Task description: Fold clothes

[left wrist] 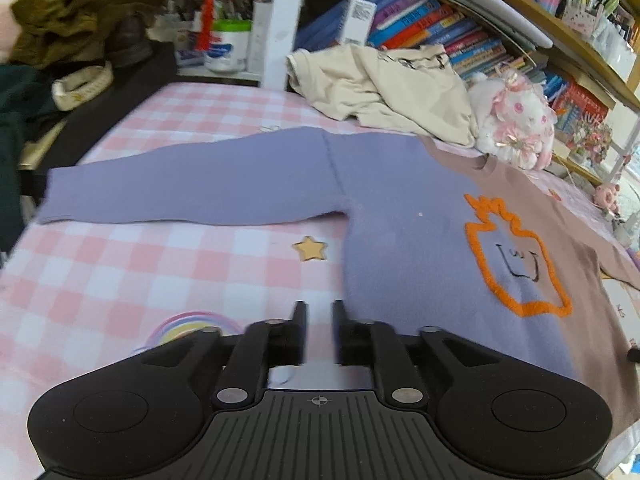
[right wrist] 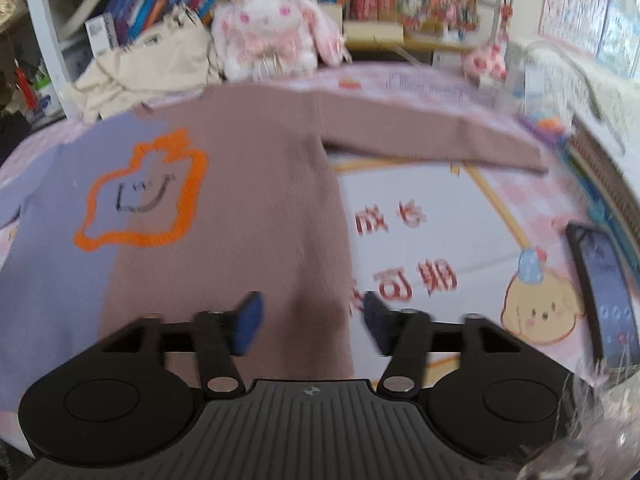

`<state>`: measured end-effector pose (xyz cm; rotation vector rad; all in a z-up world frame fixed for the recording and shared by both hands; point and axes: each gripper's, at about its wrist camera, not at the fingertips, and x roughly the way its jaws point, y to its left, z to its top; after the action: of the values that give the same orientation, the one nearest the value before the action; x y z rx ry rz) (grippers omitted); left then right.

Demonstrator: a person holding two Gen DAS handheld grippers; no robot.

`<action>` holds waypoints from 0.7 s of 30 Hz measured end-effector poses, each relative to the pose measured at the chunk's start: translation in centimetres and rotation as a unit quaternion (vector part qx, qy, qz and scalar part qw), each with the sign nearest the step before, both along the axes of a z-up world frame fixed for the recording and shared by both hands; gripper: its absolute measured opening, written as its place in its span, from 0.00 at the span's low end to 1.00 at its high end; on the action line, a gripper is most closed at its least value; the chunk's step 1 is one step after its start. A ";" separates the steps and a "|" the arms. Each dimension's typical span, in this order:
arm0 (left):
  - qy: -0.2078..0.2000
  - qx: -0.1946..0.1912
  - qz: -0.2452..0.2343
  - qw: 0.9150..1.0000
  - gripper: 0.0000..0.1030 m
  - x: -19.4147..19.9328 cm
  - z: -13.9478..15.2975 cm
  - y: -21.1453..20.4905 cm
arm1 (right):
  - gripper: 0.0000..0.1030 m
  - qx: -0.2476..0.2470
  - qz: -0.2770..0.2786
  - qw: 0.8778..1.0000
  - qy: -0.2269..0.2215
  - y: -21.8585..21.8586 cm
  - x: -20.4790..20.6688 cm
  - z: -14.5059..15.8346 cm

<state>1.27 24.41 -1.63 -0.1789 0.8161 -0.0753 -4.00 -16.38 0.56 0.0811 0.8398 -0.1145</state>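
While the two-tone sweater (left wrist: 400,208) lies flat and face up on the checked desk (left wrist: 120,272), both sleeves stretched straight out to the sides, it fills the middle of each view: the lilac half and lilac sleeve (left wrist: 188,188) run to the left of the left wrist frame, the brown half and brown sleeve (right wrist: 432,132) reach to the upper right of the right wrist frame. Nothing of it is folded over as it lies now. To fold it well, I judge each side should be taken at the hem corner or the cuff, pinching one layer cleanly and carrying it over in a straight line, so the orange outline (right wrist: 140,196) on the chest stays centred and no crease forms. The left gripper (left wrist: 319,332) hovers low at the bottom of its frame, over the lilac side edge near the hem, its fingers drawn narrow with a slim gap and holding nothing. The right gripper (right wrist: 310,320) hovers over the brown side edge, fingers spread wide and empty, pointing up the garment. A cream garment (left wrist: 384,84) sits crumpled behind, beside a plush rabbit (right wrist: 268,28), and a phone (right wrist: 604,284) lies at the right
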 end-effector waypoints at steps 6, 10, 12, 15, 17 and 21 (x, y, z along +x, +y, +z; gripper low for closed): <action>-0.038 0.022 0.045 0.998 0.72 -2.2 1.2 2.5 | 0.86 -0.012 0.013 0.999 -0.033 2.8 0.7 1.3; -0.049 0.027 0.076 0.996 0.91 -3.0 1.7 4.3 | 0.92 -0.019 0.031 0.999 -0.037 5.2 0.9 1.2; -0.049 0.040 0.097 0.993 0.95 -3.4 1.7 5.2 | 0.95 -0.022 0.042 0.998 -0.034 6.2 1.0 1.0; -0.041 0.050 0.120 0.991 0.95 -3.5 1.6 6.8 | 0.95 -0.016 0.056 0.998 -0.024 7.4 1.2 0.6; -0.036 0.049 0.132 0.989 0.95 -3.5 1.3 8.0 | 0.95 -0.013 0.065 0.998 -0.017 8.3 1.3 0.3; -0.047 0.035 0.157 0.986 0.95 -3.1 1.1 10.3 | 0.95 -0.005 0.074 0.997 -0.007 9.2 1.7 -0.1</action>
<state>-1.78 34.75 -0.58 -0.2340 0.6873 0.2410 -2.34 -7.16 0.51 0.0102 0.8281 0.0217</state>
